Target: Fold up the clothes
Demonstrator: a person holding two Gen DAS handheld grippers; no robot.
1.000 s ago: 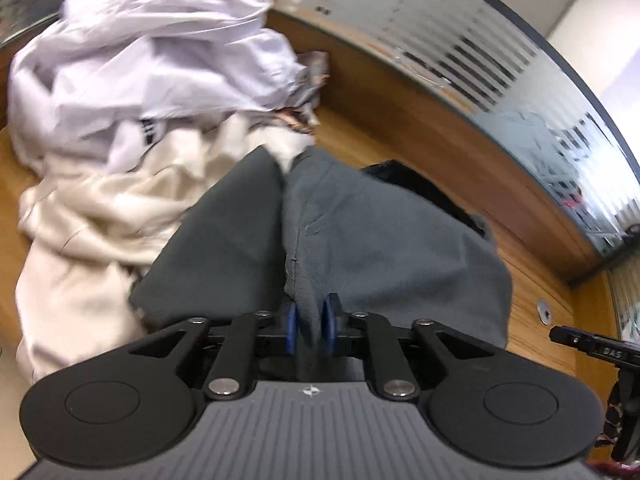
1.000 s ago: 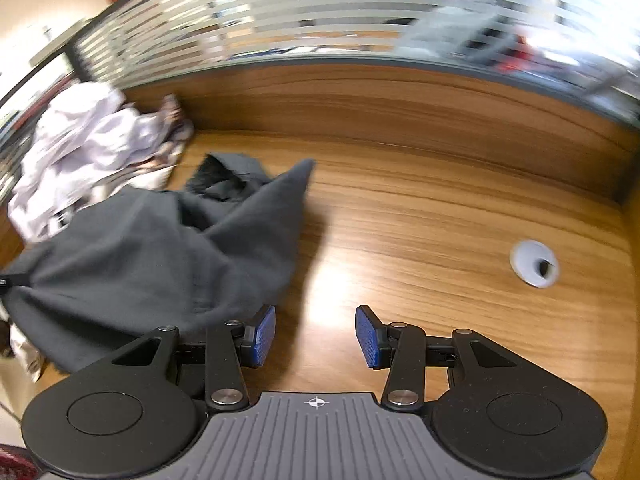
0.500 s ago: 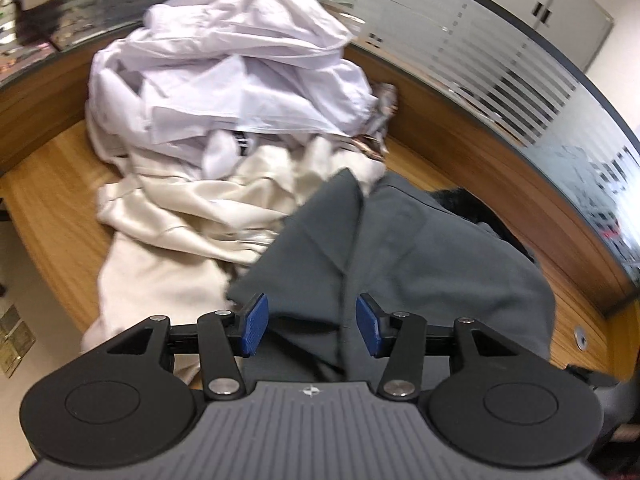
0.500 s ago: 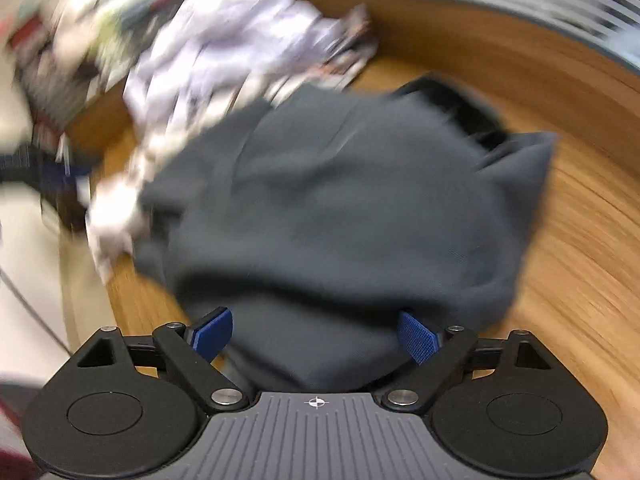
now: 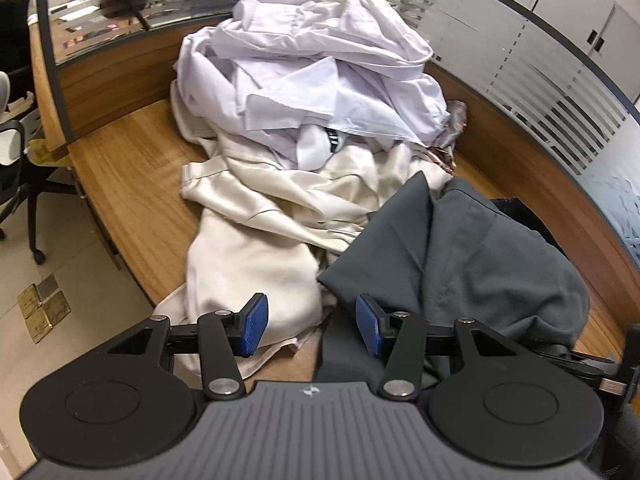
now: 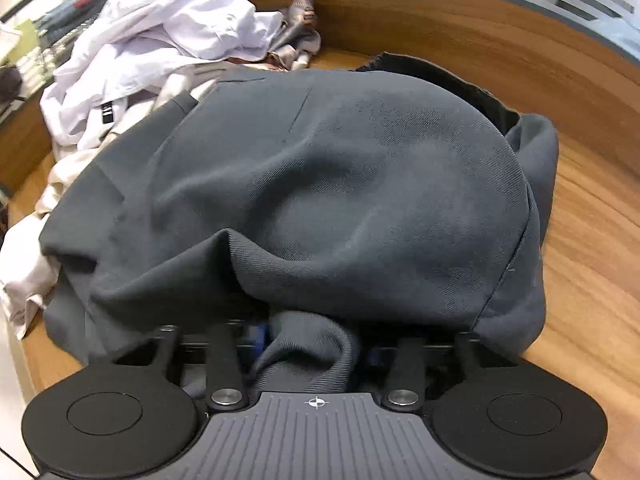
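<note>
A dark grey garment [image 5: 460,248] lies crumpled on the wooden table [image 5: 132,168], its left edge over a cream garment [image 5: 256,248]. My left gripper [image 5: 311,330] is open and holds nothing. It hovers at the near table edge, above the line where cream and grey cloth meet. In the right wrist view the grey garment [image 6: 320,184] fills the frame. My right gripper [image 6: 316,344] is pushed into its near edge. A thick fold of grey cloth sits between its fingers, which stand apart and are mostly covered.
A heap of white shirts [image 5: 320,72] rises behind the cream garment, with a patterned cloth [image 6: 300,28] against the wooden back wall [image 6: 480,28]. Bare tabletop [image 6: 592,272] lies right of the grey garment. An office chair [image 5: 12,148] stands on the floor at left.
My left gripper opened, let go of the grey garment and drew back. My right gripper swung left from bare table into the grey garment's edge, its fingers narrowing around a fold.
</note>
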